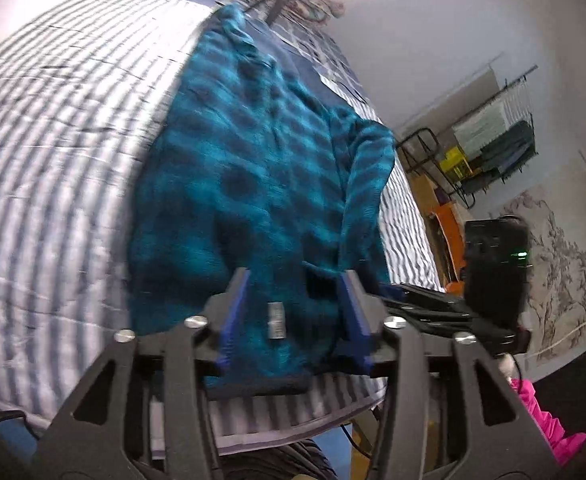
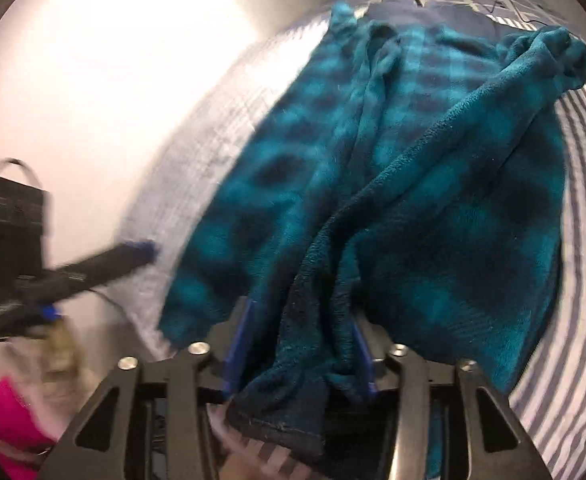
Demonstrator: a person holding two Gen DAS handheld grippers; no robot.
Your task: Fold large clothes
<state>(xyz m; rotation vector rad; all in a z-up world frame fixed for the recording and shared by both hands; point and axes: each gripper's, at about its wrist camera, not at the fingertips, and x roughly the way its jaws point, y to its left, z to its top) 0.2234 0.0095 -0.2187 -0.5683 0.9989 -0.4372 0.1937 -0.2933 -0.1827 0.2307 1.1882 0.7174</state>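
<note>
A large teal and dark blue plaid fleece garment (image 1: 253,168) lies lengthwise on a bed with a striped cover (image 1: 61,160). My left gripper (image 1: 293,292) is open above the garment's near hem, where a small white label (image 1: 277,320) shows between its blue pads. In the right wrist view the garment (image 2: 433,200) is bunched, and its near edge (image 2: 301,360) hangs between the blue pads of my right gripper (image 2: 301,320), which holds it. The left gripper (image 2: 105,264) shows at the left of that view, blurred.
The striped bed cover (image 2: 581,300) runs under the garment. A black box with a green light (image 1: 497,264), an orange item (image 1: 449,232) and a wire rack (image 1: 493,152) stand by the right wall. Pink cloth (image 1: 545,420) lies low right.
</note>
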